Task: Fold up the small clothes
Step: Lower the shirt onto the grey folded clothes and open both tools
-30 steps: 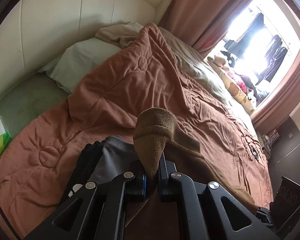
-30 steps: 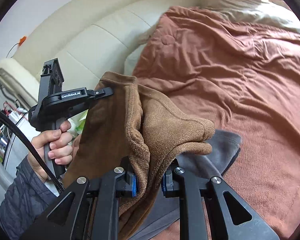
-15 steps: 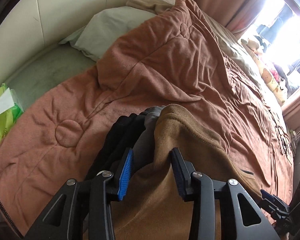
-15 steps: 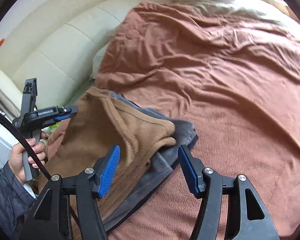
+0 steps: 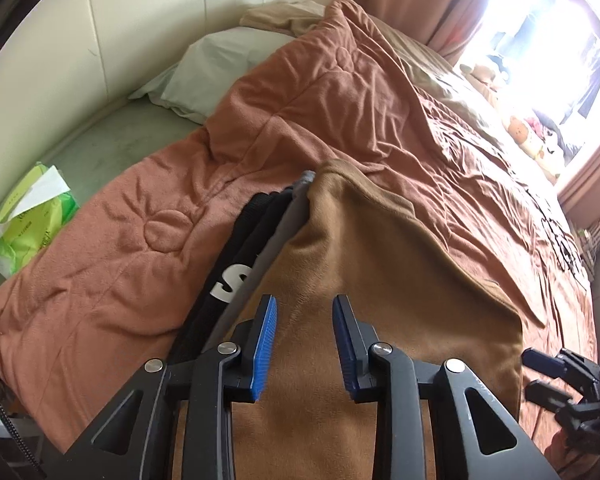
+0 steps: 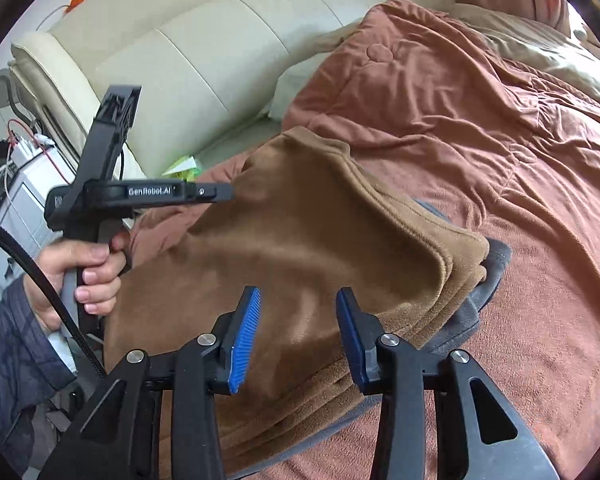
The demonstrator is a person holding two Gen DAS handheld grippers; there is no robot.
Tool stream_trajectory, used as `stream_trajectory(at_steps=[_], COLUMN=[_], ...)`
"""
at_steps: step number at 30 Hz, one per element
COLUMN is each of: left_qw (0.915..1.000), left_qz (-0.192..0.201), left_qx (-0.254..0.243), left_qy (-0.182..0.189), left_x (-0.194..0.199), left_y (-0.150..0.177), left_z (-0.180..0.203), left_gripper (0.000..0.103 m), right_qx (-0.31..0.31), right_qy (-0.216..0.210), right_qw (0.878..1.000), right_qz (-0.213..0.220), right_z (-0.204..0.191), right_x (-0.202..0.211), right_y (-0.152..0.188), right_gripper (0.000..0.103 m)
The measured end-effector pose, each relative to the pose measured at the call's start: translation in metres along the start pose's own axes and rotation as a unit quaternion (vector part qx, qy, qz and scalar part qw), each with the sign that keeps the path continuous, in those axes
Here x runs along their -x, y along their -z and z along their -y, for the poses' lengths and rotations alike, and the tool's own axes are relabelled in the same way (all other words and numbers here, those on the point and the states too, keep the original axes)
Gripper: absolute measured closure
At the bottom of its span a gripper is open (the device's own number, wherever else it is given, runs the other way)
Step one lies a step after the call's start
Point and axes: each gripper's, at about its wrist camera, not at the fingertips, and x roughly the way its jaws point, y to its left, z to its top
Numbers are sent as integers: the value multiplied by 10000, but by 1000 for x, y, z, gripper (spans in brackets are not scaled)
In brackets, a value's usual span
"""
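A brown fleece garment [image 5: 380, 280] lies folded on top of a grey garment [image 5: 288, 216] and a black garment with white lettering [image 5: 236, 256], stacked on the rust-coloured blanket. My left gripper [image 5: 304, 340] is open and empty, just above the brown garment's near part. In the right wrist view the brown garment [image 6: 320, 240] lies folded over the grey garment [image 6: 488, 276]. My right gripper [image 6: 296, 332] is open and empty above it. The left gripper [image 6: 220, 194] shows there at the left, held by a hand.
The rust blanket [image 5: 340, 112] covers the bed. A pale pillow [image 5: 220, 68] and cream padded headboard [image 6: 220, 60] lie beyond. A green tissue pack [image 5: 32, 220] sits at the left. A bright window [image 5: 548, 40] is at the far right.
Both grippers have let go of the brown garment and opened. It has dropped flat onto the grey and black pile. Both grippers have drawn back a little.
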Motion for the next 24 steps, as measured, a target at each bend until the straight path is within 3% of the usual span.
stream_trajectory(at_steps=[7, 11, 16, 19, 24], left_qw=[9998, 9994, 9984, 9984, 9989], left_qz=[-183, -226, -190, -189, -172], left_qx=[-31, -96, 249, 341, -55], left_qy=[31, -257, -473, -400, -437], left_x=[-30, -53, -71, -67, -43], left_y=[-17, -29, -43, -42, -26], left_z=[17, 25, 16, 12, 13], left_gripper=[72, 72, 72, 72, 72], right_qx=[-181, -284, -193, -87, 102], right_qy=[60, -29, -39, -35, -164], right_qw=[9998, 9994, 9995, 9999, 9998], right_qz=[-92, -172, -227, -106, -103], right_z=[22, 33, 35, 31, 13], right_x=[-12, -10, -4, 5, 13], right_y=[-1, 3, 5, 4, 1], right_gripper=[66, 66, 68, 67, 67])
